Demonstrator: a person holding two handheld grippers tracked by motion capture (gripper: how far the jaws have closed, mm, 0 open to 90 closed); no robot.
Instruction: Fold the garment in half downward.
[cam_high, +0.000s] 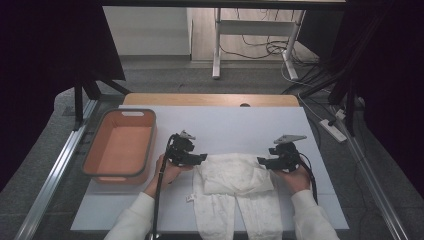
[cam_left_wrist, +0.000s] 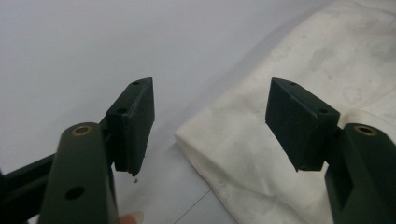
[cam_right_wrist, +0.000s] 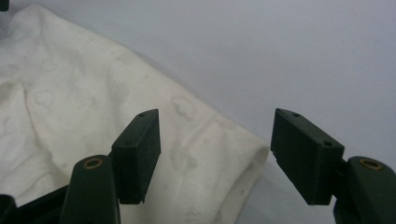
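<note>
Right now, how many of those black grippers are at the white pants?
2. The left gripper is at the left edge of the folded white pants, the right gripper at the right edge. Both are open.

white faintly printed garment (cam_high: 235, 175), orange basket (cam_high: 120, 145), black grippers

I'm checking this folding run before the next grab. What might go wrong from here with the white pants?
1. Both grippers, left gripper and right gripper, stand open at the folded edges of the white pants; a shallow pinch may catch only the top layer.
2. The legs hang over the table's near edge, so their weight might drag the fold open.
3. Uneven lifting could skew the fold.
</note>
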